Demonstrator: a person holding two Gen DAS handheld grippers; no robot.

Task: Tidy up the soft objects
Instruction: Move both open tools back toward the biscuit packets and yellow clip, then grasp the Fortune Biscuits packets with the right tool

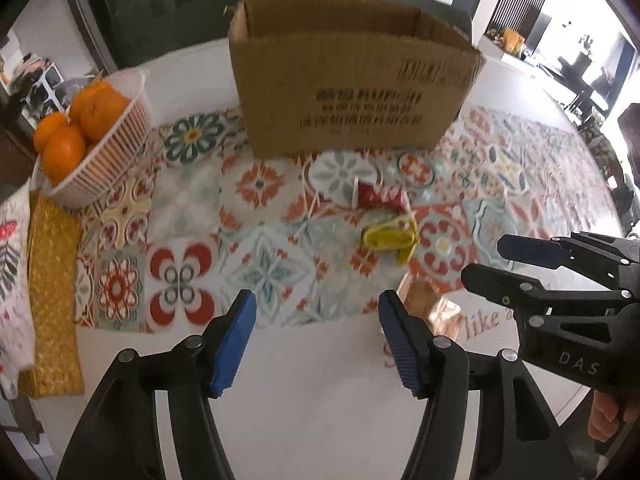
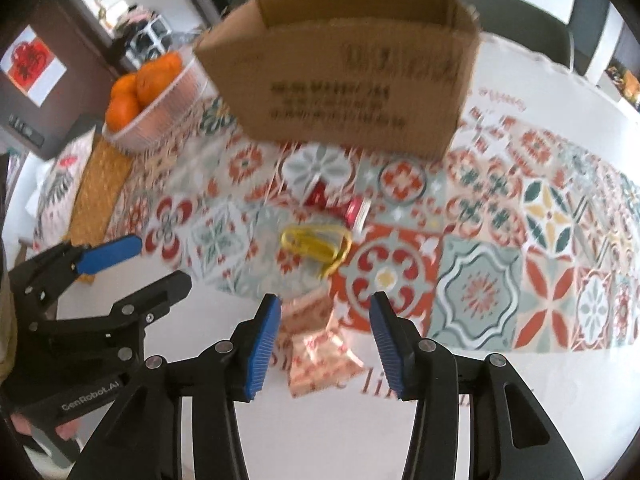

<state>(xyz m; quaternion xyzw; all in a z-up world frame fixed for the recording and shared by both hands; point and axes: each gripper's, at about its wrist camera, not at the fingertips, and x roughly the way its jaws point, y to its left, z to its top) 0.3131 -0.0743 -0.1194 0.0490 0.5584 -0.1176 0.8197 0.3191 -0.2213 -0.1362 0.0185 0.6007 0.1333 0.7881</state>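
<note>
From the left wrist view, a white round table (image 1: 320,400) carries a patterned tile-print runner (image 1: 192,216) across its middle, and an open cardboard box (image 1: 352,80) with dark printed text stands upright on the far part of that runner. At the left edge a white ribbed basket (image 1: 116,148) holds oranges (image 1: 80,128), with a golden woven mat (image 1: 52,300) lying just in front of it. A red packet (image 1: 376,196) and a yellow soft item (image 1: 390,238) (too blurred to name more closely) lie near each other on the runner before the box. The left gripper (image 1: 316,340) hangs over bare white tabletop with its blue pads spread apart and nothing between them; the right gripper (image 1: 516,264) reaches in from the right, also spread wide. Behind the table stand dark chairs and a bright room opening at the right. From the right wrist view, the box (image 2: 344,76) sits at the far centre, the basket (image 2: 160,120) to its left. The red packet (image 2: 340,204) and yellow item (image 2: 316,244) lie ahead, and a pale pink printed packet (image 2: 320,344) lies at the runner's near edge, between the released fingers of the right gripper (image 2: 324,340) though not gripped. The left gripper (image 2: 140,264) is at the left, spread. White tabletop lies open on the right.
</note>
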